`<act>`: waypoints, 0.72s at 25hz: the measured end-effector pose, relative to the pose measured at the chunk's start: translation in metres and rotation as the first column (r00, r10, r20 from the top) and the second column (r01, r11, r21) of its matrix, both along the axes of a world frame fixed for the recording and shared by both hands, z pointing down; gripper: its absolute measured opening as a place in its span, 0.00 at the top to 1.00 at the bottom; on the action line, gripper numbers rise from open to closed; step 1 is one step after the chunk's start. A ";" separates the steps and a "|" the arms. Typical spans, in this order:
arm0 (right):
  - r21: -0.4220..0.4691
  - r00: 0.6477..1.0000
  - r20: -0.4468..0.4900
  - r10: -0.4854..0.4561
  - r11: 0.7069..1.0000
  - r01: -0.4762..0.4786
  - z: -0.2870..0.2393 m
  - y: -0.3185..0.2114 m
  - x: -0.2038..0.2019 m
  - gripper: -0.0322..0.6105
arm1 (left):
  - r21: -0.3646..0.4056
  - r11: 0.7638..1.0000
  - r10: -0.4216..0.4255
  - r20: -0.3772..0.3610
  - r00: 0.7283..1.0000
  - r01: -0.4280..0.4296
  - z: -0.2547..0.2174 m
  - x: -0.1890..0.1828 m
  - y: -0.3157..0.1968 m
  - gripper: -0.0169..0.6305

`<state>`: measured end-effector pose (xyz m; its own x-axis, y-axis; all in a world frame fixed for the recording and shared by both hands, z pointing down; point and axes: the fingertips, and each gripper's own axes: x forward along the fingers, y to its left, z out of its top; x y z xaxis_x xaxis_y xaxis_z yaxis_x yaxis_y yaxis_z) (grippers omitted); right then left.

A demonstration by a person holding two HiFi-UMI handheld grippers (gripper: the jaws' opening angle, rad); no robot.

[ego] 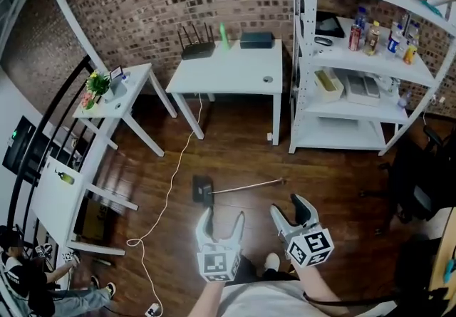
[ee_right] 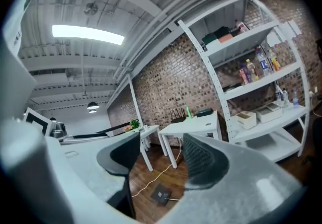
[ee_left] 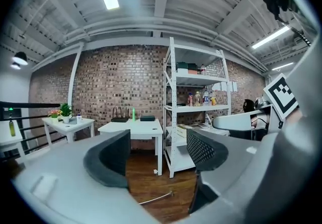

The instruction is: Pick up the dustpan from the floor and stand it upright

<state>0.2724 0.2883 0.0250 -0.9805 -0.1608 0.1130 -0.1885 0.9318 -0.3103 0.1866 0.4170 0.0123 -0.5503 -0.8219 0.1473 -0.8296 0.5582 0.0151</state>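
Head view gives me the dustpan (ego: 203,189) lying flat on the wooden floor (ego: 320,173). Its dark pan is just ahead of my left gripper (ego: 223,217), and its thin long handle (ego: 249,186) runs off to the right, ending ahead of my right gripper (ego: 291,207). Both grippers hover above the floor with their jaws apart. Each gripper view shows only floor and room between the pads, so I hold nothing.

I judge the dustpan light and stiff, probably plastic with a slim, smooth shaft that could roll or slip in the pads. The long handle will lever the pan's weight against a grip taken far out. I would take the handle low, near where it meets the pan, and use the other gripper further up the shaft to steer it vertical. Standing on its own may be unsteady.

A pale cable (ego: 168,194) trails across the boards left of the pan. It is near but not touching, and I should keep clear of it when I swing the handle. The white desk (ego: 228,77) and the shelving unit (ego: 342,136) stand well beyond, the small side table (ego: 135,84) is off to the left, and a dark chair (ego: 417,180) sits at the right. Nothing lies between my grippers and the dustpan.
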 end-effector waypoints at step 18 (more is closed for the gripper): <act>-0.093 0.897 -0.243 0.369 0.912 -0.400 0.114 -0.152 -0.167 0.59 | -0.193 0.838 0.484 -0.170 0.858 -0.511 0.118 -0.214 -0.222 0.44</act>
<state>0.1052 0.1366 0.1391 -0.7942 -0.4875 0.3628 -0.6000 0.7239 -0.3406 -0.0273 0.1949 0.1307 -0.0452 -0.9176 0.3949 -0.9964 0.0698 0.0481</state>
